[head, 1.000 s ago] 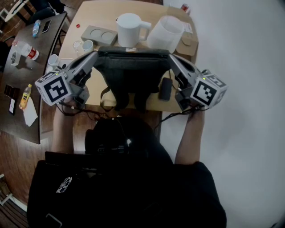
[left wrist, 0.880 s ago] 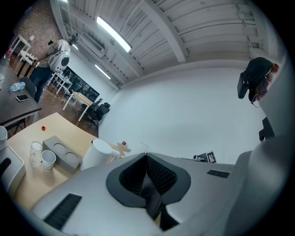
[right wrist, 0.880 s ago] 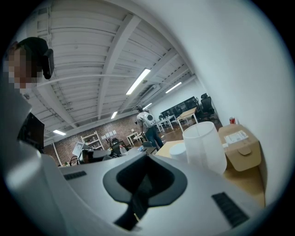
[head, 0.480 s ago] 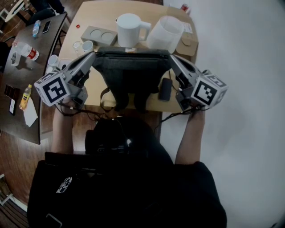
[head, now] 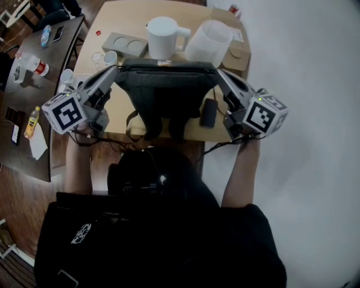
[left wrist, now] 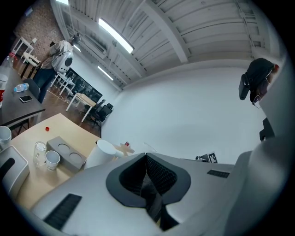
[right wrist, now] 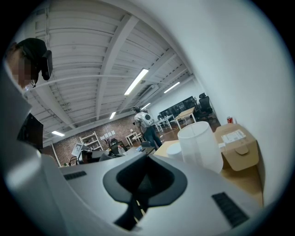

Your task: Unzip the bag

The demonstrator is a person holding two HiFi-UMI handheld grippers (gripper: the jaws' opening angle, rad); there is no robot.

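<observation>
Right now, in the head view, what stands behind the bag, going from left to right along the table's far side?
grey two-hole holder → white jug → clear pitcher → cardboard box

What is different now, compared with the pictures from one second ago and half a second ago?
Nothing has visibly changed. The left gripper and the right gripper stay closed on the top corners of the dark bag, one at each side. The bag lies in the same place on the table, and the white jug behind it has not moved either.
</observation>
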